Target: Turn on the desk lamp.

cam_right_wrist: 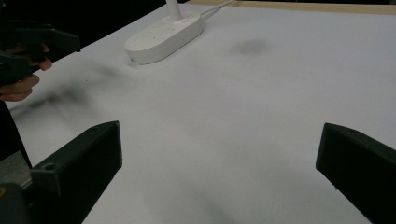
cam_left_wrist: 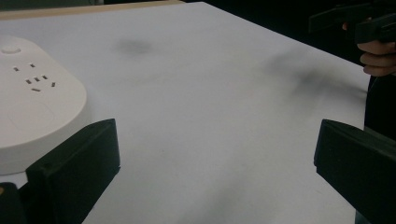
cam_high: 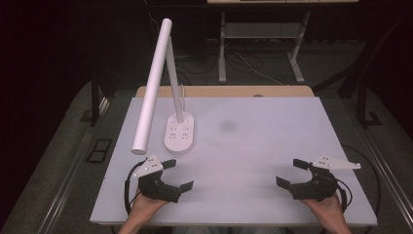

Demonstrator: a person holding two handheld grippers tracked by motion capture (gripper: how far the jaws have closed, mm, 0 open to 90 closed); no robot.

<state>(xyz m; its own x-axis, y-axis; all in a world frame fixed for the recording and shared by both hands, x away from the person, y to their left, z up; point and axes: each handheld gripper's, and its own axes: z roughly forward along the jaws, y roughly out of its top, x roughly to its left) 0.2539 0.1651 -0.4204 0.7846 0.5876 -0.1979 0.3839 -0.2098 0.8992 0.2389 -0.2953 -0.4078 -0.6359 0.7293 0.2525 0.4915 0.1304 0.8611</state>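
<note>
Dim room, evenly lit table [cam_high: 253, 146], soft shadows, slight blur

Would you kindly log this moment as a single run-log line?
left gripper: open, empty, beside lamp base | right gripper: open, empty | desk lamp: upright, untouched | table: dark smudge at centre

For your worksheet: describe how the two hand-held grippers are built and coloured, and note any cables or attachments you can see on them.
The left gripper and the right gripper are matte black, each with two blocky, flat-faced jaws. Each carries a light grey three-cornered plate on top with small dark dots. A black cable loops from each body. The forearms entering at the bottom are bare, with no sleeves visible.
</note>
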